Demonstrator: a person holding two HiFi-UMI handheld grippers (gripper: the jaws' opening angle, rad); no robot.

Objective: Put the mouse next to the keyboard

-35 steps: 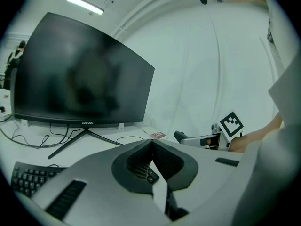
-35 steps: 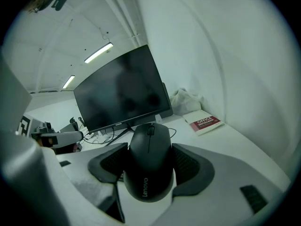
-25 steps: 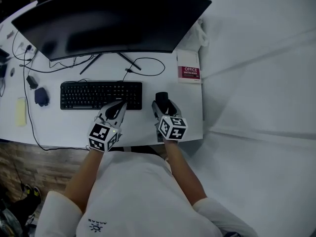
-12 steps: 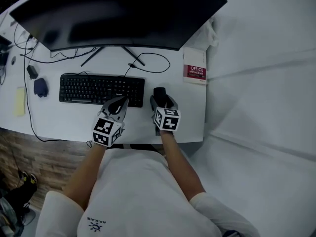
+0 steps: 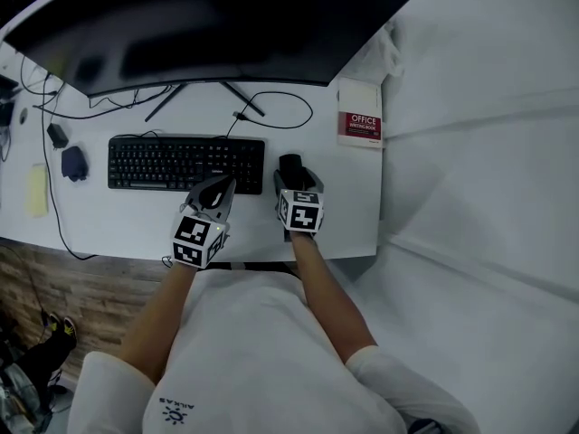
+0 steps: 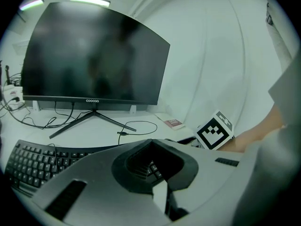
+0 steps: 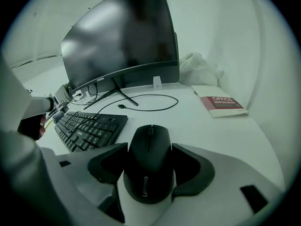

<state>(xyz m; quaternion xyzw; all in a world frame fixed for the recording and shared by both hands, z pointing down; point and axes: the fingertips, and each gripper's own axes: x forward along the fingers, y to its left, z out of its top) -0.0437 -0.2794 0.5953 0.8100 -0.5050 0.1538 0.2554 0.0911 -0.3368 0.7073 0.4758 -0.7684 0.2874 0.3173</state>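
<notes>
The black mouse (image 7: 148,161) sits between the jaws of my right gripper (image 7: 149,147), with both dark pads pressed against its sides. In the head view the mouse (image 5: 291,166) is low over the white desk, just right of the black keyboard (image 5: 185,164). Whether it touches the desk I cannot tell. My right gripper (image 5: 294,177) points down and away from me. My left gripper (image 5: 222,188) hovers at the keyboard's near right corner, fingertips together and nothing held. Keys of the keyboard (image 6: 33,161) show through the gap behind its jaws.
A large dark curved monitor (image 5: 208,25) stands behind the keyboard, with a loose black cable (image 5: 271,111) by its stand. A red book (image 5: 363,127) lies at the back right, near the desk's right edge (image 5: 375,206). A small dark object (image 5: 74,163) and yellow pad (image 5: 37,191) lie left.
Both grippers have sunk towards the desk. The right one has carried the mouse down beside the keyboard's right end. Neither grip has changed.
</notes>
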